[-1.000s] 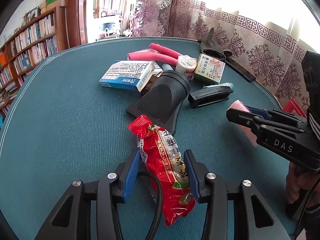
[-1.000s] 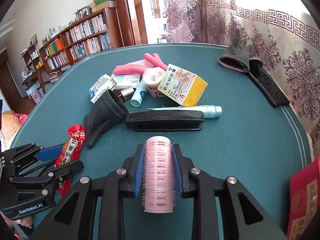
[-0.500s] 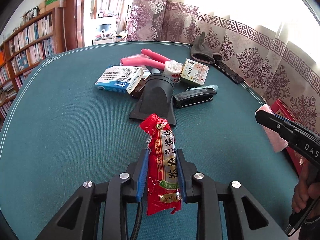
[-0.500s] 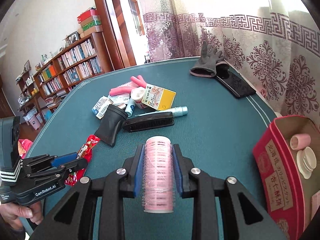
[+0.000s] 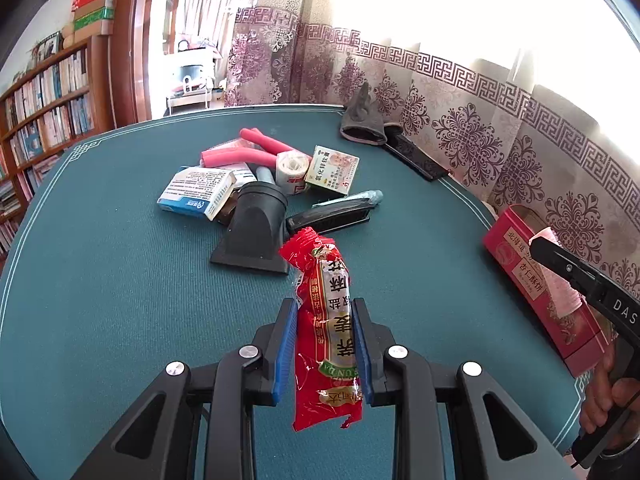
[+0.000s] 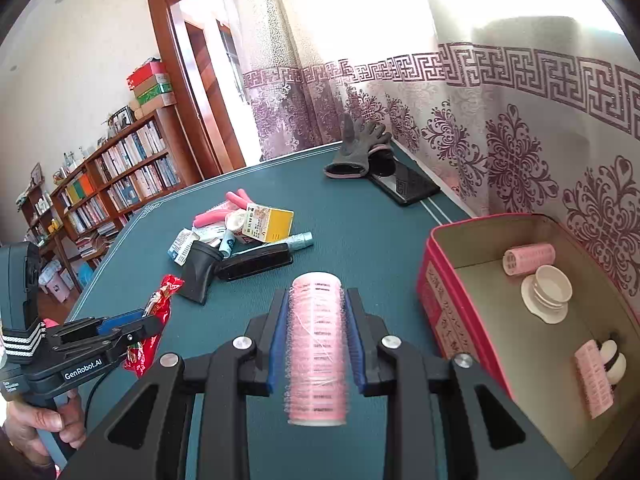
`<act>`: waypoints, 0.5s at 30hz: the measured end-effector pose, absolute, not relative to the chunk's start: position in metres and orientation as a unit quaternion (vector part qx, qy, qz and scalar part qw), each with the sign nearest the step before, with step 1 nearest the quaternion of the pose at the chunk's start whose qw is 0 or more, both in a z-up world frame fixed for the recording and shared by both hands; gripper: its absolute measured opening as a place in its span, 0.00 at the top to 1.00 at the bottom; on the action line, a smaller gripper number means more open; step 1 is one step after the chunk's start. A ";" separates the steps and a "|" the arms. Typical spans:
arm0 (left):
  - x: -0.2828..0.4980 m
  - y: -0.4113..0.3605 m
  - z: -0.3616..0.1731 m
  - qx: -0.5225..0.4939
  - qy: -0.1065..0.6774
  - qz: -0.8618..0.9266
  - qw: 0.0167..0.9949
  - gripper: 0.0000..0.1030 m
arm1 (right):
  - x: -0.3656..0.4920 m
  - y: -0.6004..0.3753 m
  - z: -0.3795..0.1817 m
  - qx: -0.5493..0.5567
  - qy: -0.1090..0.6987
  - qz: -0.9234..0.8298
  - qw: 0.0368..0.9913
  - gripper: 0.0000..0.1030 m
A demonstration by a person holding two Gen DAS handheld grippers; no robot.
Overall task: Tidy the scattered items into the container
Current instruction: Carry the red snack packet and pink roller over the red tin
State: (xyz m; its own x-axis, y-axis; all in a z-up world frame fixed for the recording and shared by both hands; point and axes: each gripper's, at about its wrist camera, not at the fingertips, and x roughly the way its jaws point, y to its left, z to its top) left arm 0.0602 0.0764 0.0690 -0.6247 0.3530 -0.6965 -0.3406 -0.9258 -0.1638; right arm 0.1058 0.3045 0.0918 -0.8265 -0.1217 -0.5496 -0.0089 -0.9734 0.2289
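My left gripper [image 5: 325, 312] is shut on a red snack packet [image 5: 326, 320], held above the green table [image 5: 100, 300]. In the right wrist view the same gripper [image 6: 154, 322] shows at the left with the packet [image 6: 160, 292]. My right gripper [image 6: 316, 300] is shut on a pink hair roller [image 6: 316, 344], just left of the red box [image 6: 444, 312]. The open box holds two pink rollers [image 6: 528, 258], a white dish [image 6: 548, 288] and a white item. Seen from the left wrist, the right gripper [image 5: 538, 246] hangs over the box [image 5: 532, 296].
A pile lies mid-table: a black nozzle [image 5: 256, 228], a black brush [image 5: 328, 216], a blue and white carton [image 5: 196, 192], a yellow box [image 5: 332, 170], pink tubes [image 5: 240, 156], a tape roll [image 5: 292, 168]. A grey glove [image 5: 362, 120] and dark phone [image 5: 416, 156] lie near the curtain.
The left gripper closed on the red packet and lifted it off the table. The right gripper carried its roller to the right and up, beside the red box.
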 end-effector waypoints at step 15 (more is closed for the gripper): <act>0.068 0.179 0.112 -0.348 0.027 0.887 0.301 0.72 | 0.170 0.389 0.114 0.246 -0.140 -0.956 -0.079 0.71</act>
State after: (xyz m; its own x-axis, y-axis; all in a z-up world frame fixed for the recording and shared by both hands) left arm 0.0677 0.1790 0.1122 -0.5767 0.5150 -0.6342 -0.5521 -0.8179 -0.1620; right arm 0.1700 0.3892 0.1136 -0.8664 0.0823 -0.4926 -0.2205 -0.9480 0.2295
